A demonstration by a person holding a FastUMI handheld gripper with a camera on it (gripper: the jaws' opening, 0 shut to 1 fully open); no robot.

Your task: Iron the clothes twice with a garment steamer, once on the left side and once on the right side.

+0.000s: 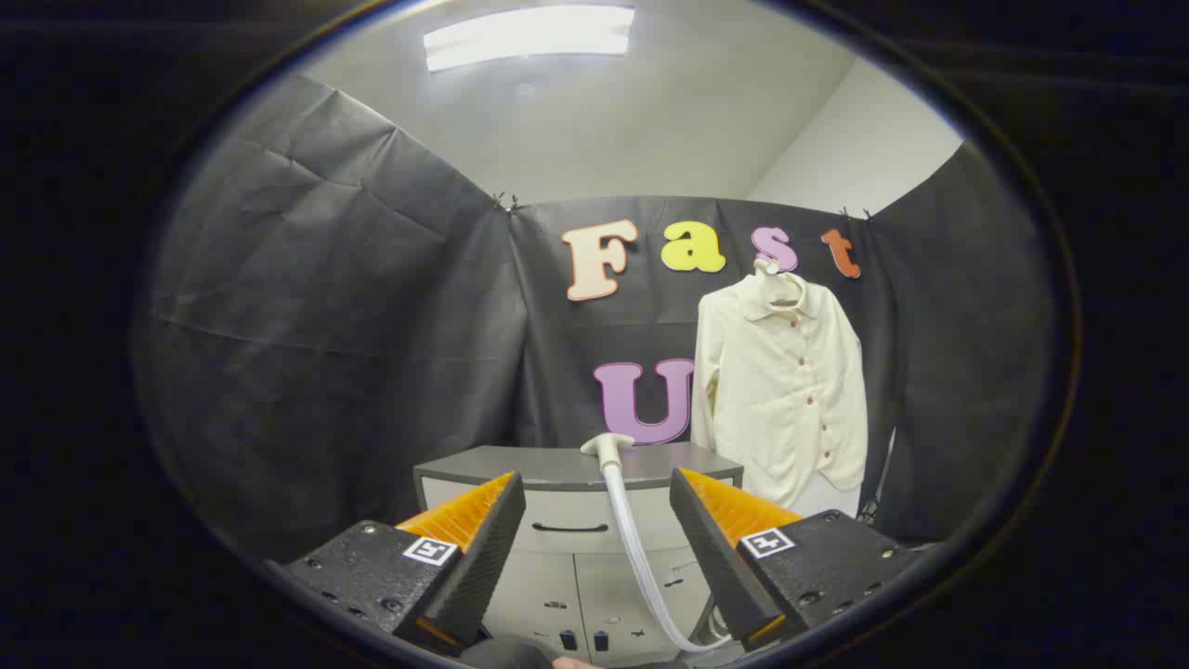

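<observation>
The gripper (596,539) points toward the back of the booth with its two fingers (483,548) spread wide apart and pressing on nothing. Between them, farther off, stands a grey cabinet (567,469) against the black cloth wall (372,353). The cabinet has a flat top, a drawer (568,530) below it with a dark handle, and two lower doors (594,595); drawer and doors are closed, so what they hold cannot be told. On the cabinet's top, near its middle and toward the back edge, the garment steamer head (607,448) sits with its pale nozzle uppermost, and its hose (641,557) drops over the cabinet's front, running down between the fingers and curving away toward the right finger's base at the bottom. The hose passes through the gap without touching either finger as far as can be seen. Beyond the right finger and just beside the cabinet's right end, a cream long-sleeved shirt (785,390) hangs upright on a pale hanger (771,279) against the wall, its front facing the gripper, collar at the top, a row of small dark buttons down the middle, and both sleeves hanging at its sides. Its lower hem falls below the level of the cabinet's top. A strip light (529,35) glows on the ceiling above.
</observation>
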